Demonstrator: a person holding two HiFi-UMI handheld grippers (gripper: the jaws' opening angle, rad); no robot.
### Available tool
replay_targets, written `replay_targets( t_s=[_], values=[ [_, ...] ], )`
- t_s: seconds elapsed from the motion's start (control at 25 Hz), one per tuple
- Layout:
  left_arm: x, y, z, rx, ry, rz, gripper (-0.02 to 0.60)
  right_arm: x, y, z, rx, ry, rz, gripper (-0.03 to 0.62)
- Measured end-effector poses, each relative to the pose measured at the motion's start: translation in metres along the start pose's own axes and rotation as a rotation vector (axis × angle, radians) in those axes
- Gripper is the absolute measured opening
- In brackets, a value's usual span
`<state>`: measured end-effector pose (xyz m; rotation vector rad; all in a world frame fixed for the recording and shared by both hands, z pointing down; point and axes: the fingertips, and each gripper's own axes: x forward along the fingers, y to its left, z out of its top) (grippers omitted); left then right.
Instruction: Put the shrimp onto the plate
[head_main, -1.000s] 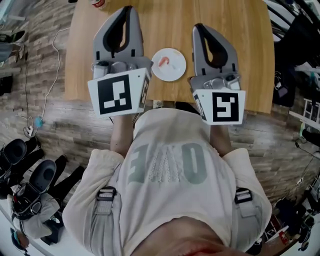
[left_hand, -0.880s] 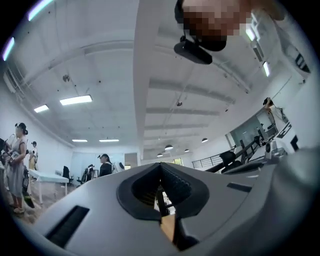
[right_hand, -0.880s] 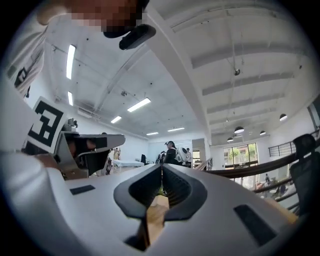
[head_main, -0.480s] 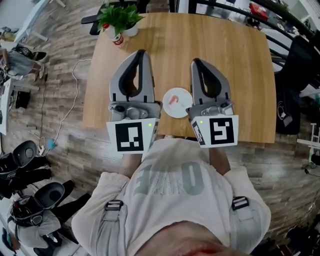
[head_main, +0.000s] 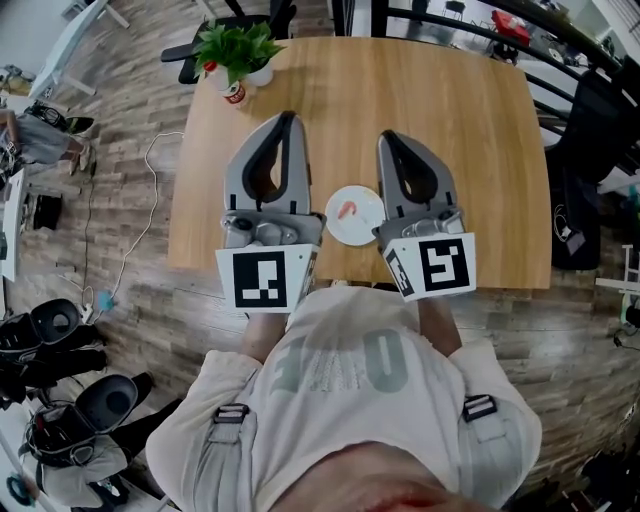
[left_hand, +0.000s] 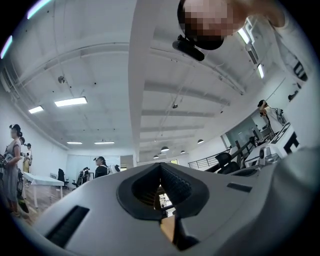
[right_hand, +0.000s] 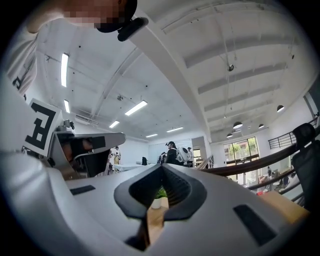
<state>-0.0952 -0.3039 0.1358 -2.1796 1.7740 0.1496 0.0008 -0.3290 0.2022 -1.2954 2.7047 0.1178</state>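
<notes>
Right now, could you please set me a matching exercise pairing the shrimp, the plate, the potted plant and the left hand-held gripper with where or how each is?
1 shrimp
2 plate
3 potted plant
4 left hand-held gripper

A at the far left corner of the table
B jaws together, holding nothing
C lying on the plate
D white, under the shrimp

Pairs: 1-C, 2-D, 3-A, 4-B

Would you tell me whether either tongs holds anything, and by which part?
Nothing is held: left tongs and right tongs are shut, empty; the shrimp lies on the plate.
</notes>
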Motion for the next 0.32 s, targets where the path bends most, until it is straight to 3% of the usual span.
replay_targets(
  t_s=[0.32],
  values=[
    [-0.0035,0.0078,0.0017,0.016,-0.015,0.017,0.009,-0.0043,0.0053,-0.003,-0.017,0.009,-0.001,0.019]
  ],
)
